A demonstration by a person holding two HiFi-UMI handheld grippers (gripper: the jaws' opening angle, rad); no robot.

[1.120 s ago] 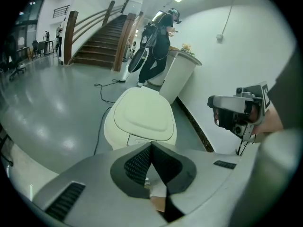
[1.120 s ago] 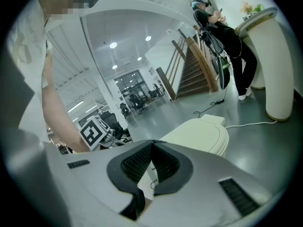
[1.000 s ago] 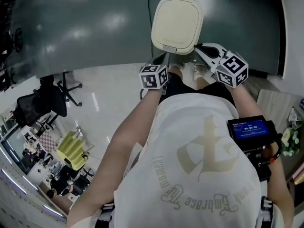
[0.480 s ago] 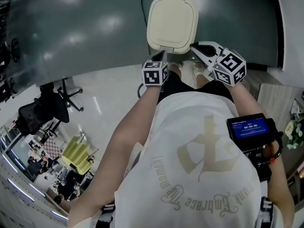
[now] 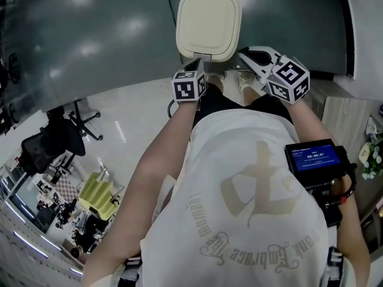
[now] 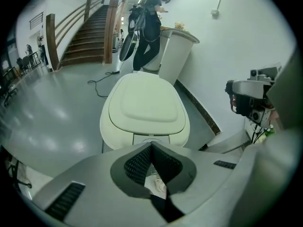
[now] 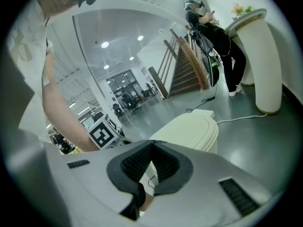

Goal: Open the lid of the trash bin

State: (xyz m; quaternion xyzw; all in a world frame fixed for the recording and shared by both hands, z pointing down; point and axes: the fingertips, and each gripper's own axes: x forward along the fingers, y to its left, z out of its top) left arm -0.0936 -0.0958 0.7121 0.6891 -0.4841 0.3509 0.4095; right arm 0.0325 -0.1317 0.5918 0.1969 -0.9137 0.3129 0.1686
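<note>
The trash bin is cream with a rounded, flat lid that lies closed; it stands on the grey floor straight ahead. My left gripper hovers at the bin's front edge, jaws shut with nothing between them. In the left gripper view the lid fills the middle, just beyond the left gripper. My right gripper is held to the right of the bin's front, also shut and empty. From the right gripper view the bin shows side-on past the right gripper.
A cable runs across the floor behind the bin. Further back a person with a bicycle stands at a white counter, near a staircase. A device with a blue screen sits on my right forearm. An office chair is left.
The bin has shifted up and left in the head view as I drew closer. Both grippers have moved forward, the left one up to the bin's front edge.
</note>
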